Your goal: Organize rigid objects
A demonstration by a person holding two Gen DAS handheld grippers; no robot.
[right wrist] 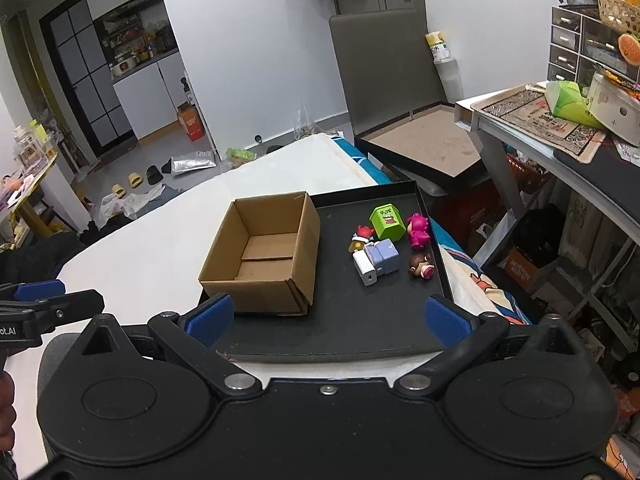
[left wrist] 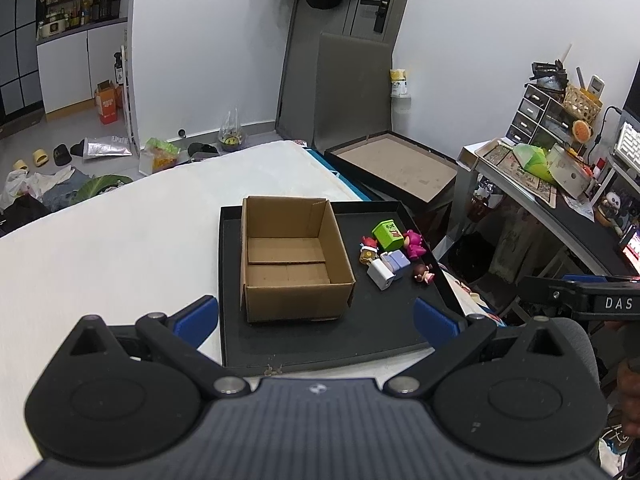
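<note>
Both tools are hovering at the near edge of the black tray (right wrist: 400, 328), and both are standing wide open with nothing between their blue pads: the left gripper (left wrist: 316, 318) is facing the cardboard box (left wrist: 294, 258), the right gripper (right wrist: 328, 318) is looking over the tray's bare floor.

The box is sitting empty on the tray's left half. The small toys are lying in a tight cluster at about one o'clock from the right gripper: a green cube (right wrist: 386, 221), a pink figure (right wrist: 418, 232), a white block (right wrist: 365, 269) touching a lilac block (right wrist: 386, 255), a small brown-haired figure (right wrist: 421, 265) and a red-topped figure (right wrist: 363, 237).

All are looking light, hard and smooth (probably plastic, so likely slippery). The blocks are offering flat parallel faces to pinch; the rounded figures are likely needing a grip across the body.
</note>
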